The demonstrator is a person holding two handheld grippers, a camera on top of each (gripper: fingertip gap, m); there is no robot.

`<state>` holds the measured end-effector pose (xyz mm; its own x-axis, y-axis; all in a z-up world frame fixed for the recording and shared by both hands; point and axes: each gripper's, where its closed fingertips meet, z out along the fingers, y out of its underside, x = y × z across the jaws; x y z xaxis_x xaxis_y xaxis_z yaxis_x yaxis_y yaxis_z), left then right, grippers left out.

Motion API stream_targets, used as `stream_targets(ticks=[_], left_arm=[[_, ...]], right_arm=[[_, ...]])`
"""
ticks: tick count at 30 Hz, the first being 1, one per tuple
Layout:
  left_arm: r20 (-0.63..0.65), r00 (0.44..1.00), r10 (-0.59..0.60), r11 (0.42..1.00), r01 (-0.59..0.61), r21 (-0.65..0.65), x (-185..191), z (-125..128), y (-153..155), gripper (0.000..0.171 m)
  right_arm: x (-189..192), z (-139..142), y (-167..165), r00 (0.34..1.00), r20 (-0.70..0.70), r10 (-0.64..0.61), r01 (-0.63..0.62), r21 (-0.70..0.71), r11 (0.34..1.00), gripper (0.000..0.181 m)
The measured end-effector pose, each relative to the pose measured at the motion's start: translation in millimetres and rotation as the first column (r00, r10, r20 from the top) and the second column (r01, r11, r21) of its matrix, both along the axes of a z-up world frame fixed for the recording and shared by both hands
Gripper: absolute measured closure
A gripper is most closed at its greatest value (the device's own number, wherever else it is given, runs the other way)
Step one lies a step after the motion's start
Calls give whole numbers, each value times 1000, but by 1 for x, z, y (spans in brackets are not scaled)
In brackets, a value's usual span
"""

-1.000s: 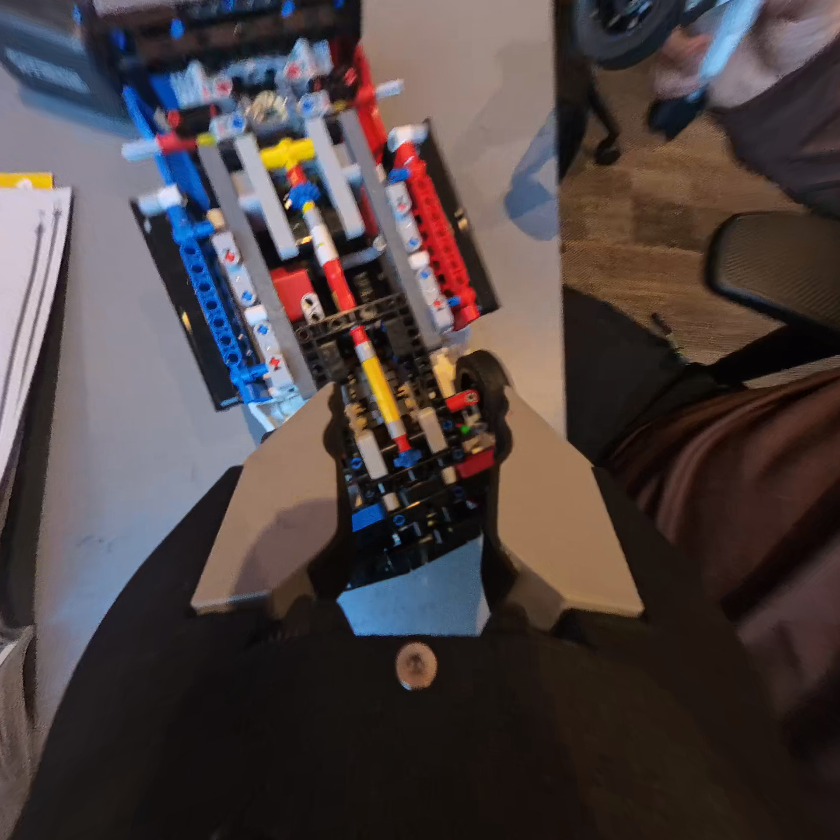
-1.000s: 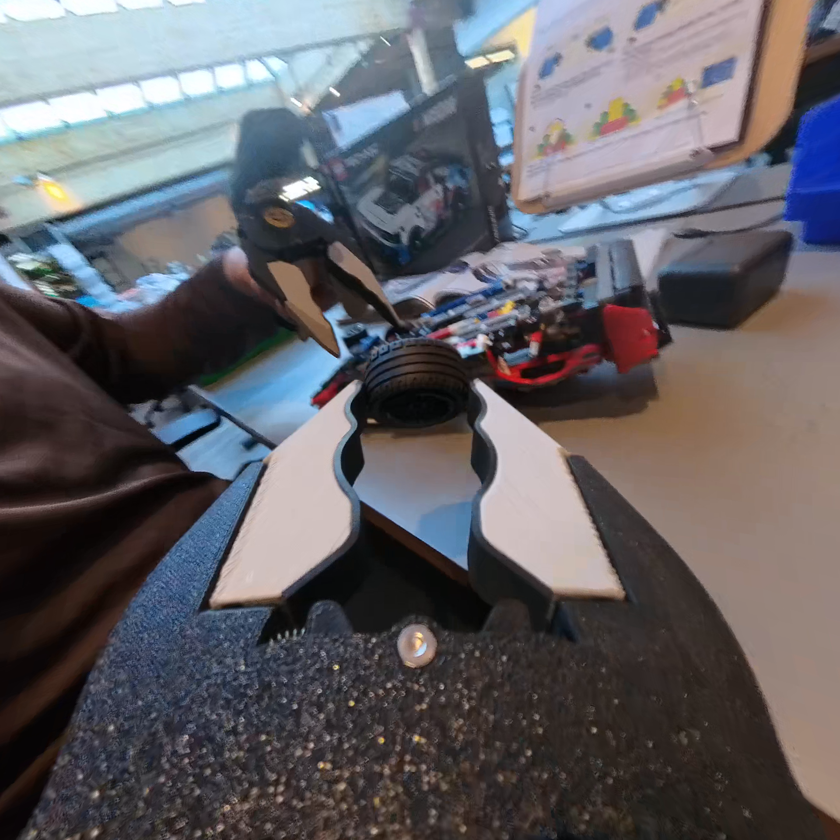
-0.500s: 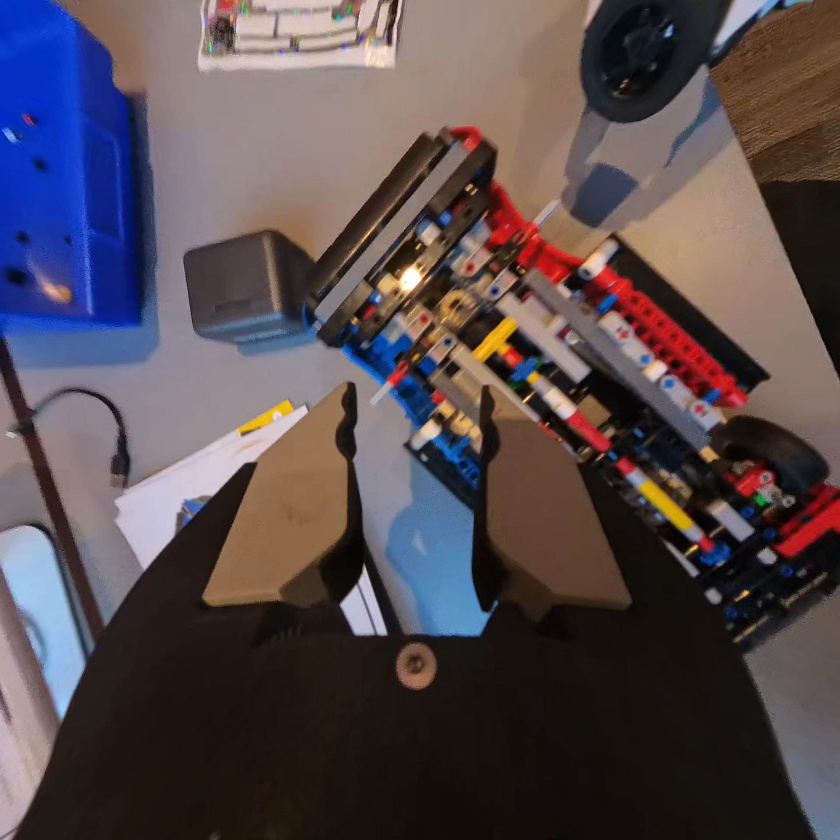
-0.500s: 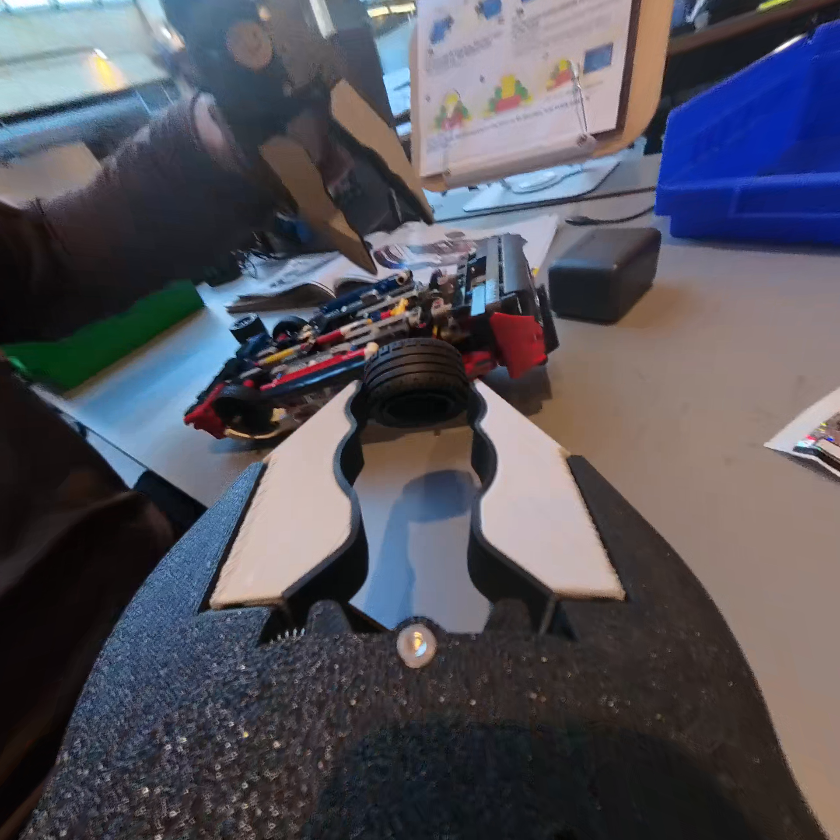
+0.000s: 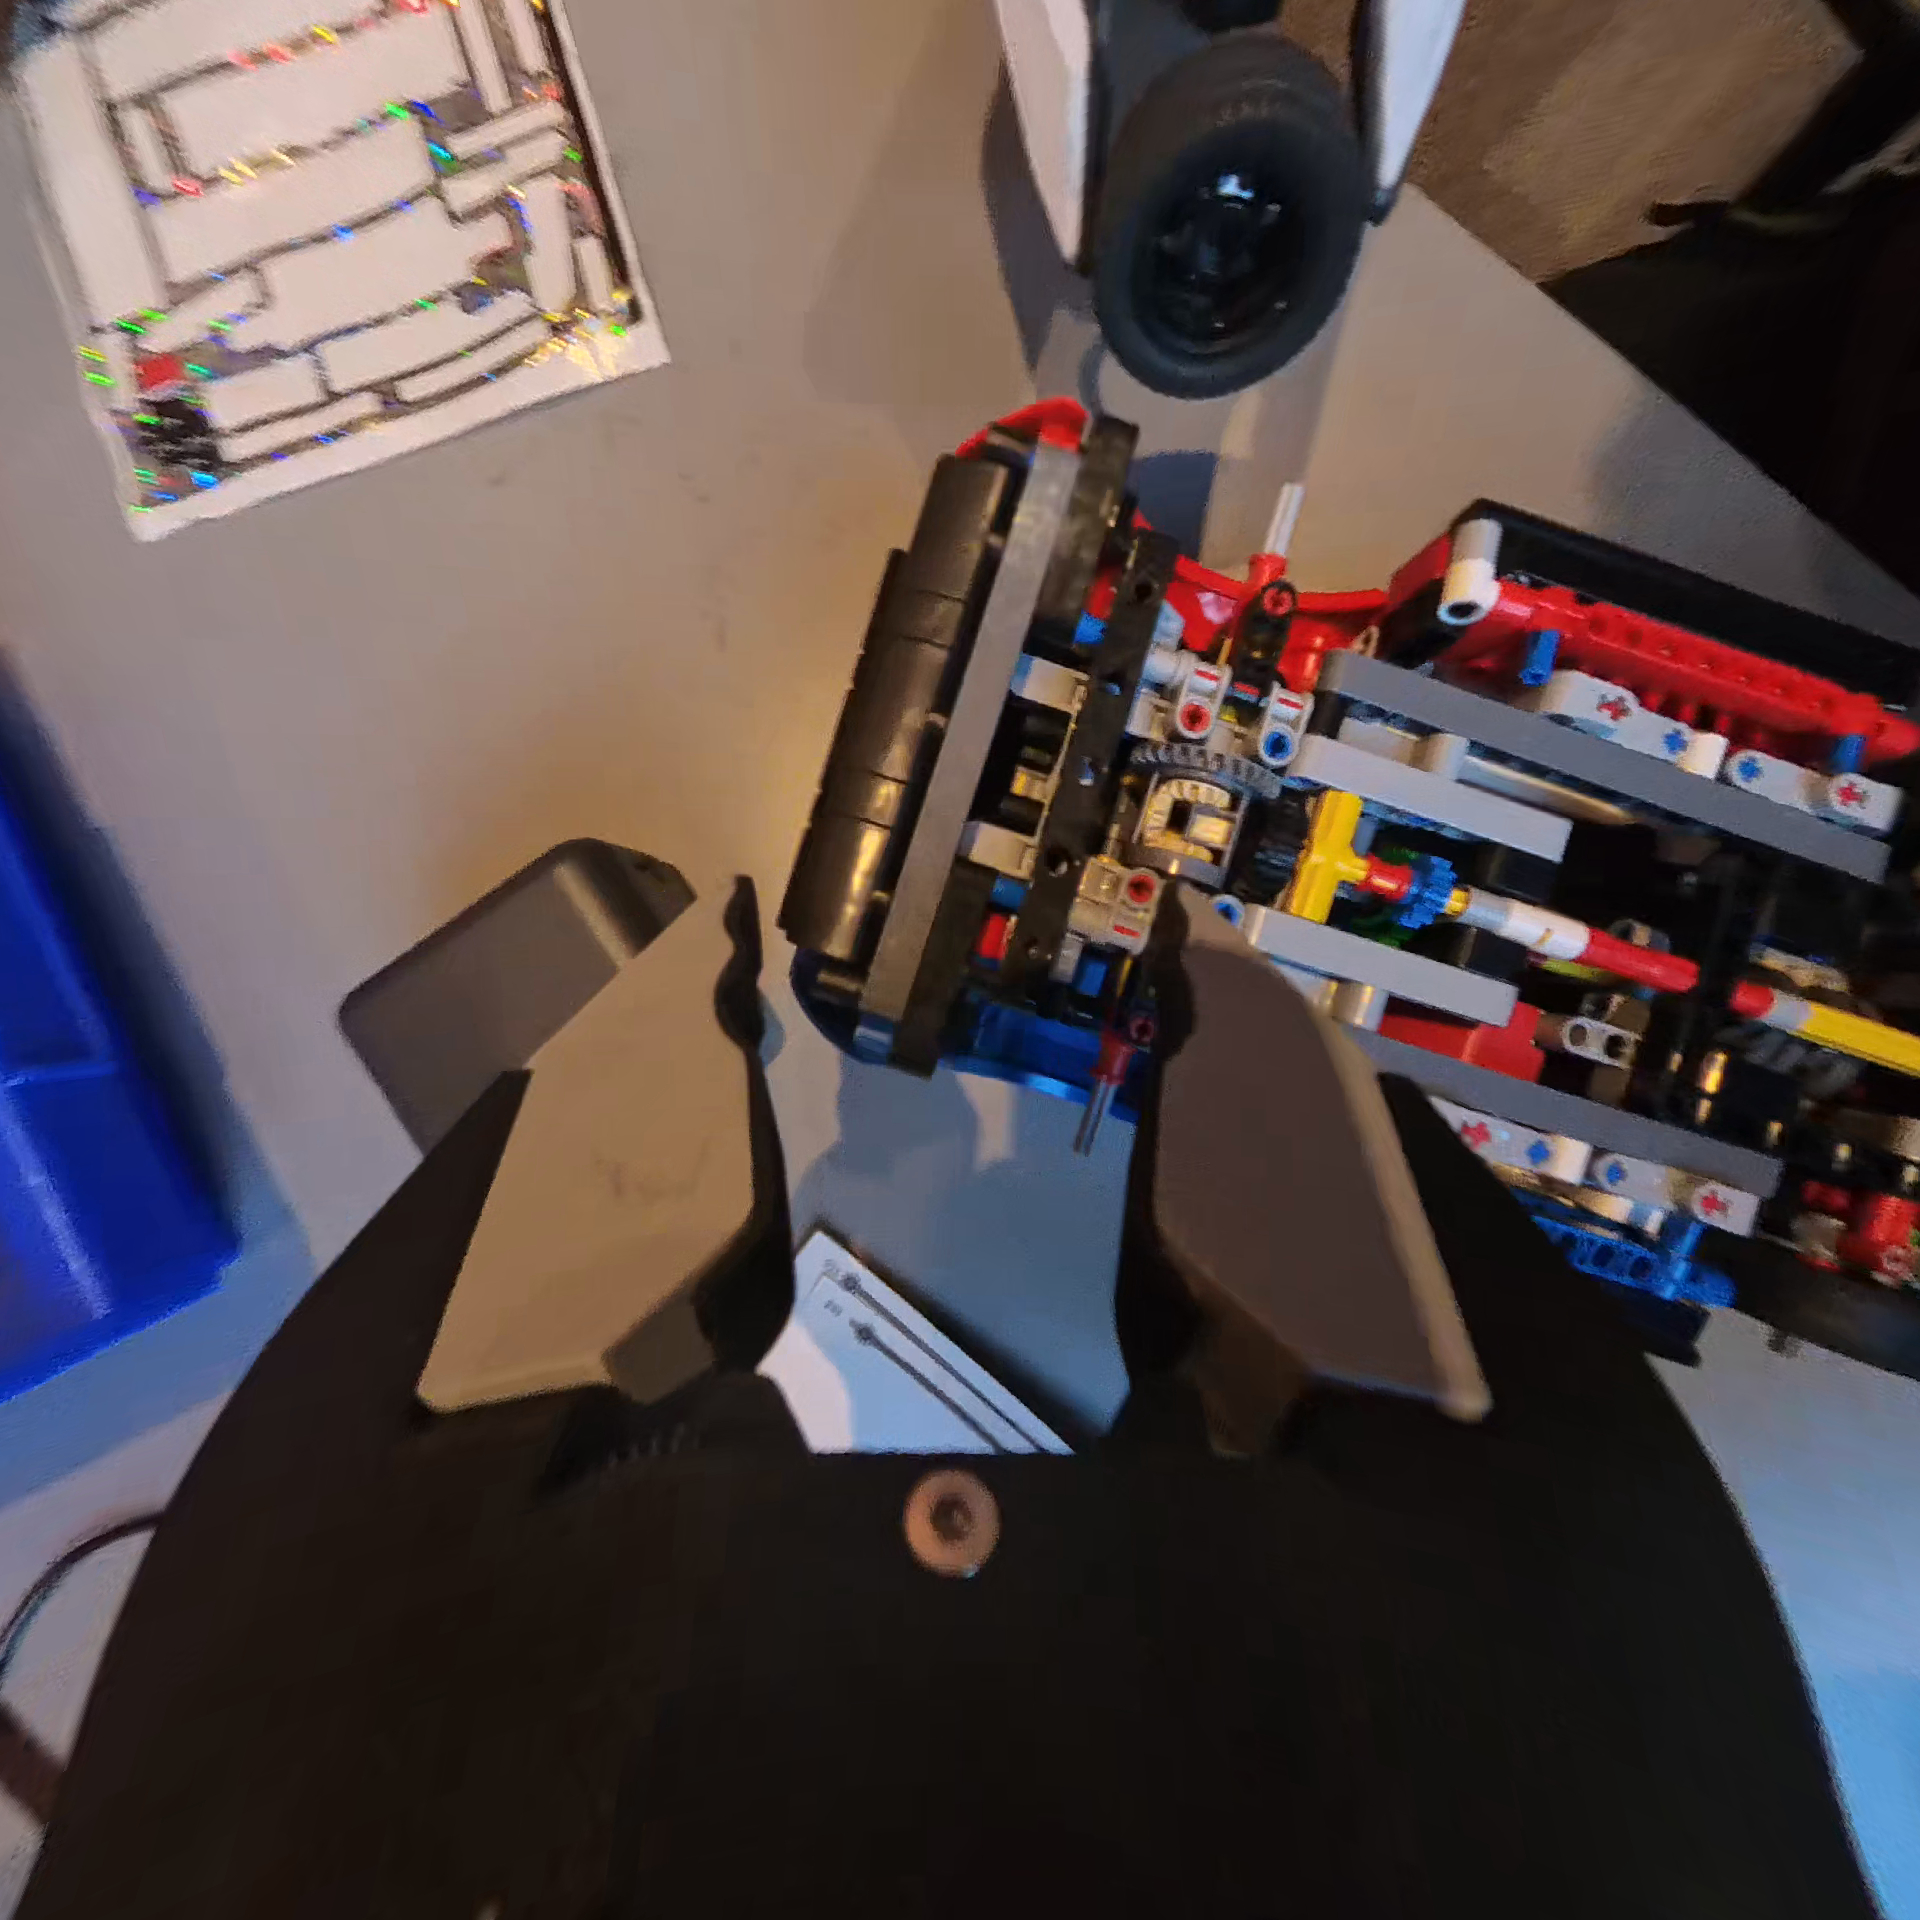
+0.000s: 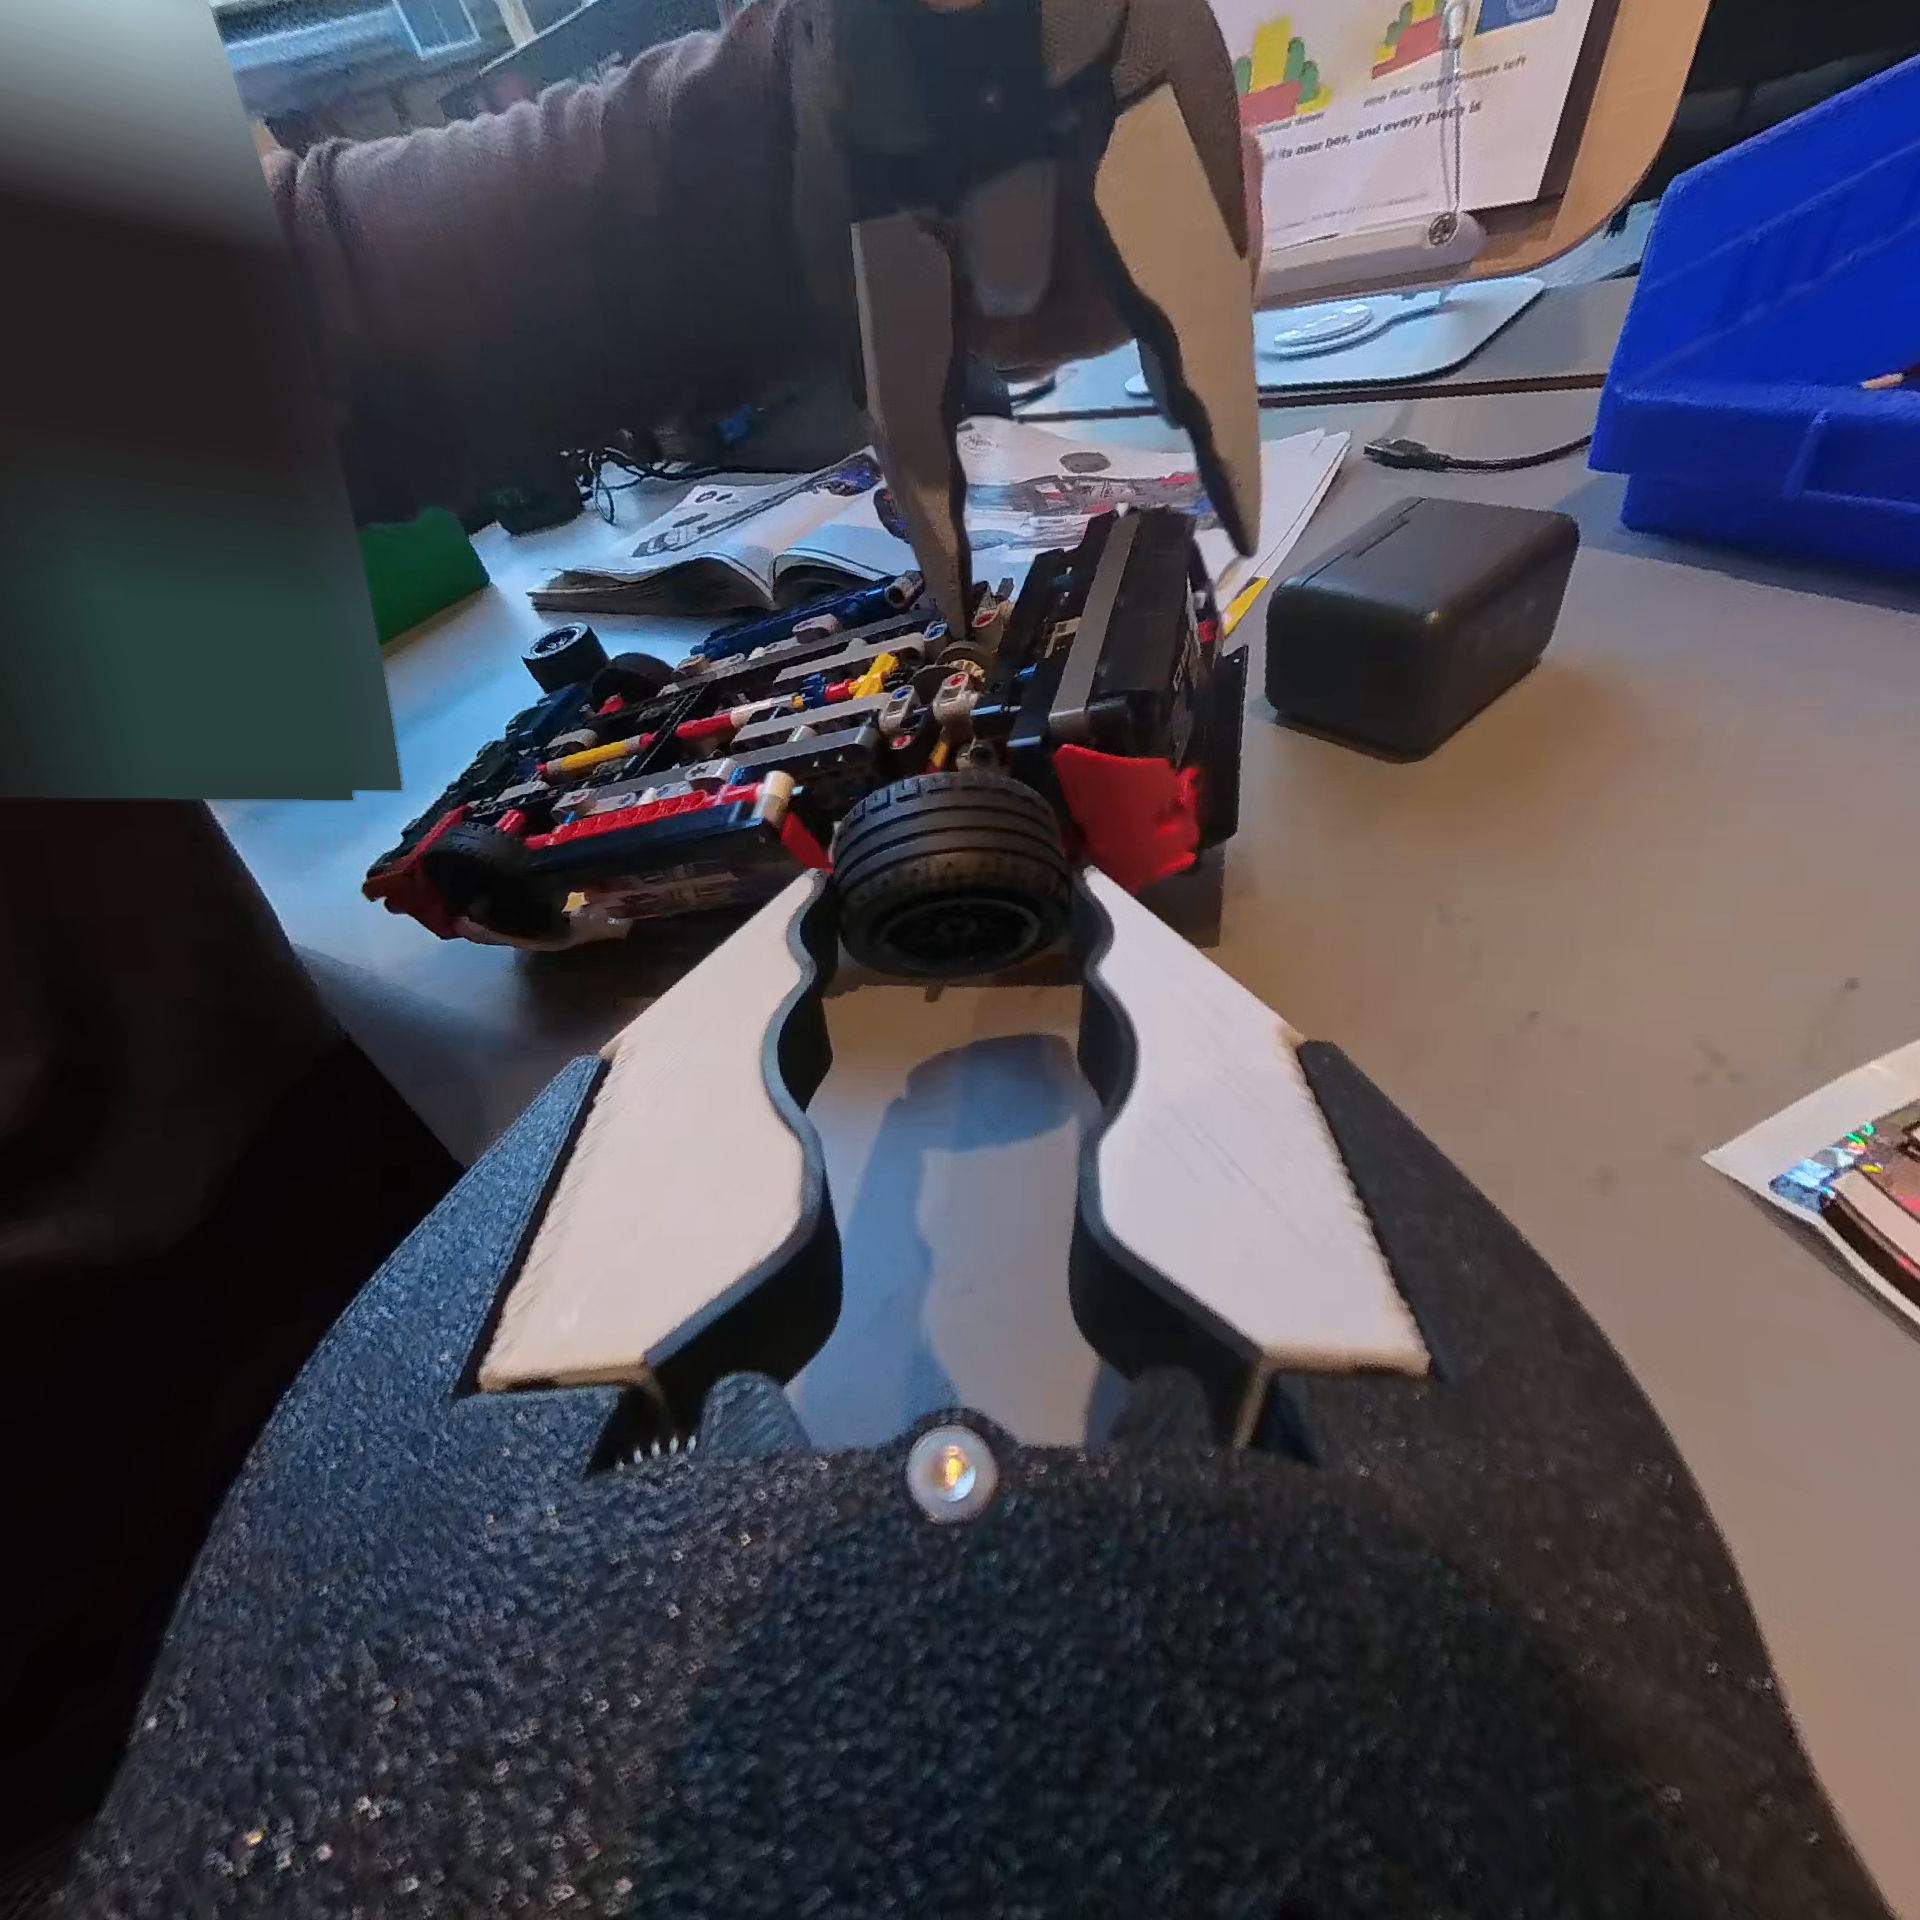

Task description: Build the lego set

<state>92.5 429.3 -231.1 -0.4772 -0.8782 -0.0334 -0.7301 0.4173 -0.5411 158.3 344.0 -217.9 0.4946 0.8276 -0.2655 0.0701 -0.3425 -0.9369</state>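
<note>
The Lego car chassis (image 5: pixel 1455 810), in red, blue, grey and black, lies on the grey table; it also shows in the right wrist view (image 6: pixel 769 727). My left gripper (image 5: pixel 956 935) is open and hangs over the car's rear end, one finger by the gears and the other beyond the black rear block (image 5: pixel 935 748). It shows from the side in the right wrist view (image 6: pixel 1096 577). My right gripper (image 6: pixel 951 914) is shut on a black wheel (image 6: pixel 951 883), held at the car's rear side next to a red fender. The wheel also shows in the left wrist view (image 5: pixel 1226 249).
A black box (image 6: pixel 1413 623) sits behind the car's rear. A blue bin (image 6: pixel 1766 312) stands at the back right. A sticker sheet (image 5: pixel 312 239) lies on the table. An open booklet (image 6: pixel 727 551) lies behind the car. The table edge (image 5: pixel 1558 312) runs close to the car. Spacing between my two grippers at the tips: around 12 centimeters.
My left gripper let go of the car's front end and moved over to its rear, jaws still apart. My right gripper brought the wheel in close to the car's rear side.
</note>
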Motion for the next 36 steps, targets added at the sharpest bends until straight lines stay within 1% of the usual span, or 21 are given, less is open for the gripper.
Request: stream_targets(ticks=[1,2,4,7,10,12,13,17,19,21,22,23,25,26,27,30,33,34,36], left_arm=[[-6,1000,-3,999,2,-34,-1,-1,-3,102],[-13,1000,14,998,-14,-55,-1,-1,-2,102],[-42,996,79,992,-83,-92,-3,-4,-1,103],[-30,985,168,981,-171,-97,-12,-3,-2,104],[-21,962,273,958,-274,-84,-29,-2,-7,104],[-25,936,352,932,-353,-83,-44,-2,-14,104],[-15,921,389,918,-389,-75,-51,-1,-18,104],[32,841,540,840,-536,-83,-78,1,-29,104],[64,816,575,818,-570,-74,-88,3,-31,104],[120,789,602,797,-602,-42,-91,13,-27,103],[158,776,611,788,-614,-36,-88,24,-26,104],[195,773,604,792,-609,-38,-82,37,-29,109],[286,771,569,812,-582,-49,-65,61,-37,126],[308,786,536,836,-544,-69,-55,67,-47,136],[302,808,506,858,-506,-87,-47,67,-58,139],[236,853,465,885,-457,-87,-33,48,-73,143],[209,867,451,890,-455,-34,-33,29,-69,141],[207,867,453,889,-457,-32,-33,26,-67,140],[207,871,445,895,-441,-68,-29,26,-71,145]], right_arm=[[-1,-2,1,1000,1,12,-12,-16,1000,142],[-2,-3,1,1000,1,30,-30,-33,999,142],[-4,-3,1,998,4,62,-62,-52,997,142],[-6,2,-1,992,48,115,-114,-34,993,142],[-10,4,1,982,72,173,-172,-21,985,142],[-14,7,2,975,51,214,-214,-15,977,142],[-15,9,4,976,45,214,-214,-10,977,142],[-21,18,-1,970,13,244,-244,2,970,142],[-27,17,-6,966,35,258,-259,25,966,142],[-35,16,-8,961,51,271,-273,49,961,142],[-39,16,-9,959,46,279,-281,57,958,142],[-42,17,-9,957,35,290,-291,64,955,142],[-47,24,-9,947,-9,320,-317,101,943,142],[-49,27,-9,943,-31,333,-327,125,937,142],[-50,30,-8,938,-47,345,-335,140,932,142],[-52,30,0,939,-49,340,-327,174,929,142],[-54,22,7,944,-17,331,-323,167,931,142],[-55,18,9,945,-3,328,-324,155,933,142],[-57,12,10,944,13,329,-328,116,938,142]])
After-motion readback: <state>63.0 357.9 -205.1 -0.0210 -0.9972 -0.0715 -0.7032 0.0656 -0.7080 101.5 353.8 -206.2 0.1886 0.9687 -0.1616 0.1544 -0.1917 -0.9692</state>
